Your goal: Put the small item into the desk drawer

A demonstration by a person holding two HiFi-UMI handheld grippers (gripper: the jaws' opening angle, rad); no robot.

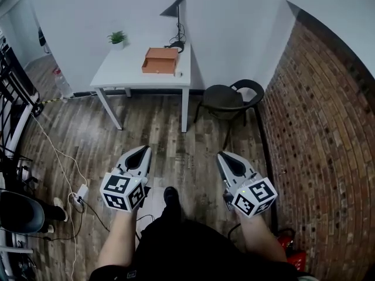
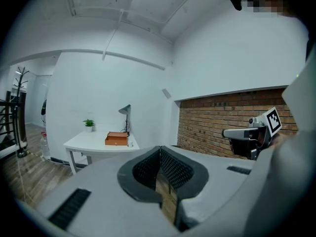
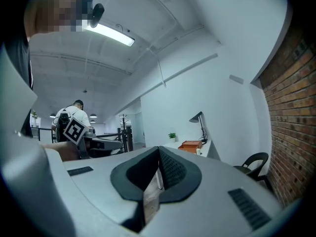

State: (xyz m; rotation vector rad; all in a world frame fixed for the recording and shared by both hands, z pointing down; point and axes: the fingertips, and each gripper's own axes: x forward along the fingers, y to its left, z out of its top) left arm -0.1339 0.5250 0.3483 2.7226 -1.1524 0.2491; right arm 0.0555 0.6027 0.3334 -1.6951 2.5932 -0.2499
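Across the room stands a white desk (image 1: 126,69) with an orange desk drawer box (image 1: 160,60) on it, drawer closed. A small white item (image 1: 179,74) sits just right of the box near the desk's front edge; it also shows in the left gripper view (image 2: 130,143) and the right gripper view (image 3: 198,152). Both grippers are held out over the wooden floor, well short of the desk. My left gripper (image 1: 145,148) (image 2: 159,149) is shut and empty. So is my right gripper (image 1: 221,155) (image 3: 158,148), with its pads together.
A potted plant (image 1: 117,38) and a black lamp (image 1: 174,9) stand at the desk's back. A dark chair (image 1: 228,98) sits right of the desk by the brick wall (image 1: 316,127). Cables and a power strip (image 1: 79,195) lie on the floor at left. Another person (image 3: 74,111) stands far off.
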